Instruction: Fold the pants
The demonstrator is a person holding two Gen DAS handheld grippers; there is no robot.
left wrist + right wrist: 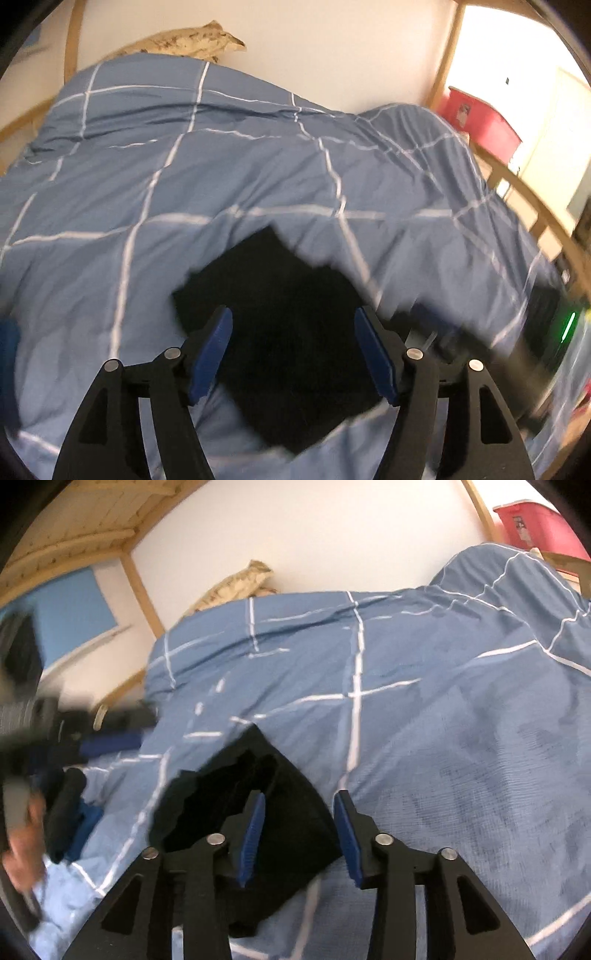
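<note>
The black pants lie in a folded, compact heap on the blue checked duvet. My left gripper hovers over them with its blue pads spread wide and no cloth pinched between them. In the right wrist view the pants sit under and just left of my right gripper. Its jaws are open too, their pads clear of the fabric. The left gripper shows again as a blur at the left edge of that view, with a hand below it.
The duvet covers the whole bed and bulges at the far right. A beige pillow leans on the white wall. A wooden bed frame runs along the right side, with a red box beyond it. Dark blue clothes lie at the left.
</note>
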